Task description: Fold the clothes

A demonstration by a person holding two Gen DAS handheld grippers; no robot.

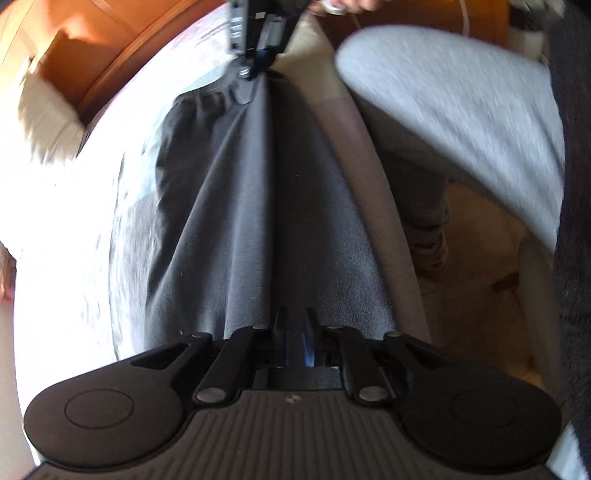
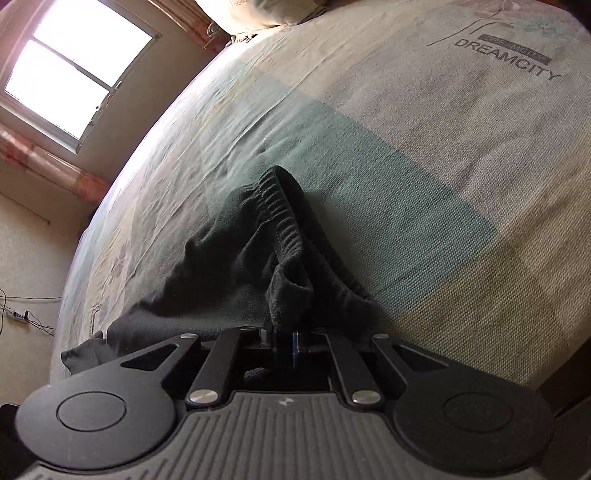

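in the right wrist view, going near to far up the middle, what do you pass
right claw shut on dark trousers → gathered elastic waistband → teal patch of the bedspread → pillow at the far end

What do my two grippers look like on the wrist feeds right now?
Both look alike: the left gripper and right gripper are matte black, with a ribbed grey plate, two round black side discs, angled linkage bars on silver pivot pins, and blue-tinted finger pads. No cables show on them.

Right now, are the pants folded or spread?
Neither: pants hang taut between the shut left gripper and right gripper, partly resting on the bed.
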